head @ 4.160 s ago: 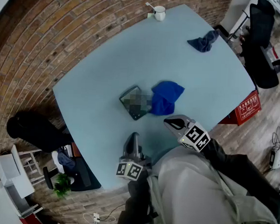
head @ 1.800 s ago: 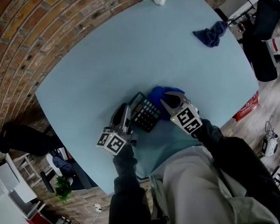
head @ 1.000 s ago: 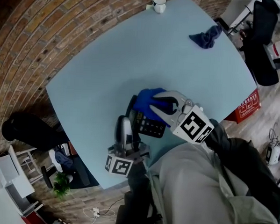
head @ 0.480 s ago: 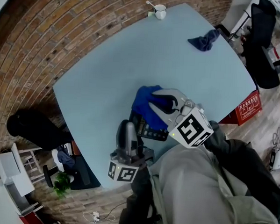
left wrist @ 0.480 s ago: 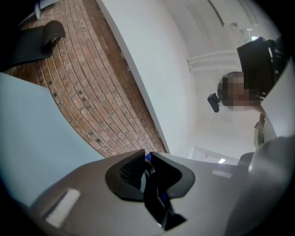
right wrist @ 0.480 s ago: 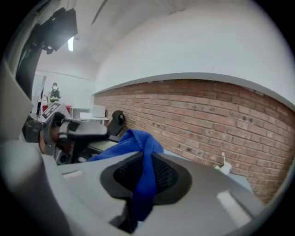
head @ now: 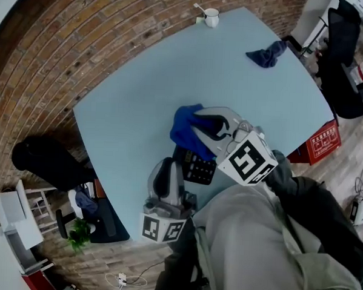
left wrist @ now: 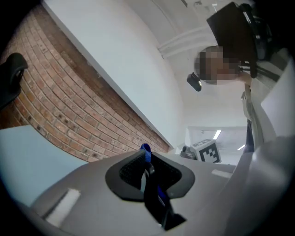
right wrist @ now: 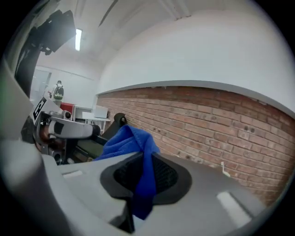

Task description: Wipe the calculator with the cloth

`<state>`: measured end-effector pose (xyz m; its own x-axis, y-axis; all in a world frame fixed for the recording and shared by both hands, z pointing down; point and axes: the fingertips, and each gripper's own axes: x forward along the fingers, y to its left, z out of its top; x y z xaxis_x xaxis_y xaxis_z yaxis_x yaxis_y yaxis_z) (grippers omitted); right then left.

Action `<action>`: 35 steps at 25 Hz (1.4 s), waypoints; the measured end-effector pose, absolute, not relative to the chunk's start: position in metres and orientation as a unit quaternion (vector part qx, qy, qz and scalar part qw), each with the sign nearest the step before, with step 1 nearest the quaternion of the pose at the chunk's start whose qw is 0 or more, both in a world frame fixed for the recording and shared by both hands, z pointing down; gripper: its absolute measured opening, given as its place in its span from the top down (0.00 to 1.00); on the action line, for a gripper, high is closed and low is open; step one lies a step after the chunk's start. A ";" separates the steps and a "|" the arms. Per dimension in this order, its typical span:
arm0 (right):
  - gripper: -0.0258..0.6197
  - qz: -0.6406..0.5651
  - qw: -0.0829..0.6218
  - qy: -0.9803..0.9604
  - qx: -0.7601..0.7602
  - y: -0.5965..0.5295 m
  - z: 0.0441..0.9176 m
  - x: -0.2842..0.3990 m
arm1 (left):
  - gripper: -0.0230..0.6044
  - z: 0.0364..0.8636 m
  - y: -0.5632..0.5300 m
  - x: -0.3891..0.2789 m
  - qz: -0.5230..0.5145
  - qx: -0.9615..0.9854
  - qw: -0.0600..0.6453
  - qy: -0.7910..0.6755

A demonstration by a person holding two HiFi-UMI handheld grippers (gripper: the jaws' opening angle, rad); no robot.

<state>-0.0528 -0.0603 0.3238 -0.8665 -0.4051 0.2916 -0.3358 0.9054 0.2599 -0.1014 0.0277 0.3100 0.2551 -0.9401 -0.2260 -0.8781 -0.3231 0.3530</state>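
The black calculator [head: 195, 167] is held up above the light blue table [head: 142, 91], and my left gripper [head: 172, 165] is shut on its left edge. In the left gripper view it shows edge-on as a thin dark slab [left wrist: 154, 196] between the pads of the left gripper [left wrist: 146, 168]. My right gripper [head: 196, 124] is shut on the bright blue cloth [head: 183, 130], which hangs against the calculator's far end and hides it. In the right gripper view the cloth [right wrist: 131, 140] bunches out beyond the right gripper [right wrist: 145, 177].
A white cup with a spoon [head: 210, 17] stands at the table's far edge. A dark blue rag [head: 265, 55] lies at the far right corner. A black office chair [head: 340, 65] and a red box [head: 318, 145] stand right of the table, and a black chair [head: 44, 161] left.
Both grippers have risen toward the camera with the calculator and the cloth. The left gripper has rolled and drawn nearer; the cloth stays against the calculator's far end.
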 end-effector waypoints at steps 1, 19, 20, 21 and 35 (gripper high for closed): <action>0.87 -0.110 0.183 -0.961 0.175 -0.053 0.320 -0.055 | 0.89 0.309 0.028 -0.099 -0.184 0.791 0.063 -0.580; 0.87 0.121 0.160 -0.977 0.077 -0.034 0.367 -0.037 | 0.89 0.285 0.046 -0.138 -0.345 0.767 0.051 -0.538; 0.87 0.103 0.134 -0.982 0.088 -0.042 0.350 -0.043 | 0.89 0.286 0.043 -0.135 -0.354 0.766 0.058 -0.533; 0.87 0.084 0.115 -0.985 0.097 -0.049 0.335 -0.049 | 0.89 0.288 0.041 -0.135 -0.370 0.761 0.070 -0.528; 0.87 -0.200 0.179 -0.963 0.033 0.054 0.311 -0.058 | 0.89 0.305 0.024 -0.163 -0.499 0.655 0.164 -0.543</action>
<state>-0.0581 0.0541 0.3107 -0.9336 -0.1348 0.3321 0.0090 0.9175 0.3976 -0.1630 0.0241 0.3054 -0.0870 -0.8756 -0.4752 -0.5479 -0.3563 0.7569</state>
